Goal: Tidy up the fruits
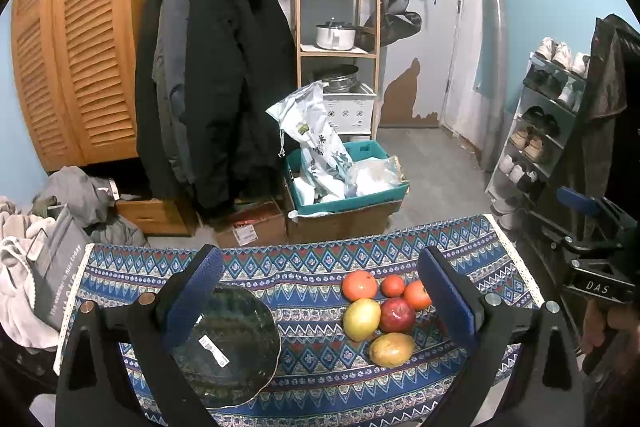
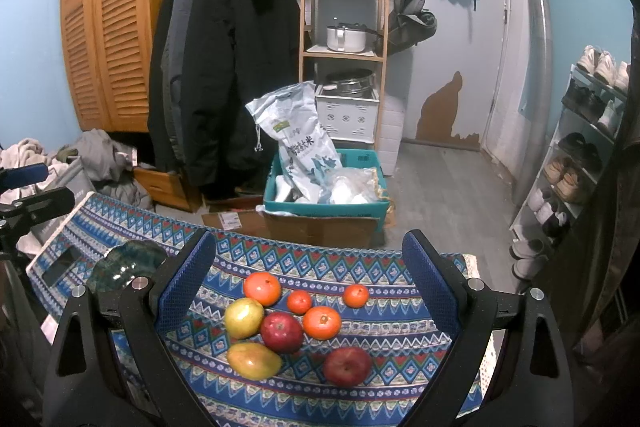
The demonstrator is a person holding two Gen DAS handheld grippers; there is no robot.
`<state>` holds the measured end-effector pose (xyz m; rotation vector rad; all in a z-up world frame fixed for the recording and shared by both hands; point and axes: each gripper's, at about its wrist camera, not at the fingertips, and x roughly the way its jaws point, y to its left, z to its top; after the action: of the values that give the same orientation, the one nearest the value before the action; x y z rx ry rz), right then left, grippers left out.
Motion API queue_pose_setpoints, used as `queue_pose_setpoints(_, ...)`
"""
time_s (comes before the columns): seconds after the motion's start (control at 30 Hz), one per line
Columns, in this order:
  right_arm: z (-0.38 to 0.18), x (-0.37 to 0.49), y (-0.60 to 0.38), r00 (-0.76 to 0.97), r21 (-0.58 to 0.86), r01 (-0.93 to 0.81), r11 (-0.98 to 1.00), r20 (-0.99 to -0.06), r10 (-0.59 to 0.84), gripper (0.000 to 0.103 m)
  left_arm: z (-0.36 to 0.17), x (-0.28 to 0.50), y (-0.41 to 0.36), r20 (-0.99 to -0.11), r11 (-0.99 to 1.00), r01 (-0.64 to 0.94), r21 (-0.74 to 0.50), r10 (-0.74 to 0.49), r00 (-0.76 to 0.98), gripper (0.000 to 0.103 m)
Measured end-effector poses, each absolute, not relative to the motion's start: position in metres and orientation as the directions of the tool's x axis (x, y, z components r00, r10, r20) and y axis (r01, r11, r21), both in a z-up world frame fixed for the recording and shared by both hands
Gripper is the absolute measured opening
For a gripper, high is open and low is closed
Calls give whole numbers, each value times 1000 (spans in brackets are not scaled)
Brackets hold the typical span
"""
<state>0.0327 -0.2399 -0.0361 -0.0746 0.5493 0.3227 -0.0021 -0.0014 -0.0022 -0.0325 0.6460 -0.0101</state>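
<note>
On the patterned cloth, fruits lie between the released right gripper's fingers, untouched.

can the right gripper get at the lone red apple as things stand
Probably yes. The right gripper has its jaws open and empty, and the apple sits apart from the other fruit on the cloth, nothing over it.

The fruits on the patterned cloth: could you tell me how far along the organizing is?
Nothing looks done: the dark glass plate is empty. Nothing is in hand; the left gripper and right gripper are both open. Left: all eight fruits, including the lone red apple and small tangerine, remain on the cloth.
</note>
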Motion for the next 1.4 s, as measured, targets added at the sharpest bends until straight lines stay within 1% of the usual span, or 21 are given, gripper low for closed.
queue_pose_setpoints(0.43,-38,33,-242,802,16,-324,946,-526,283,93,-3,-1,-2,-610,999,-10,-30,-10,792,99)
queue_pose_setpoints(0.7,-38,32,-241,802,14,-325,946,-526,283,93,-5,2,-1,-619,999,1,-39,-25,785,99)
queue_pose_setpoints(1.4,-38,31,-241,800,12,-328,944,-529,285,93,-7,-2,-3,-609,999,18,-41,-39,792,99)
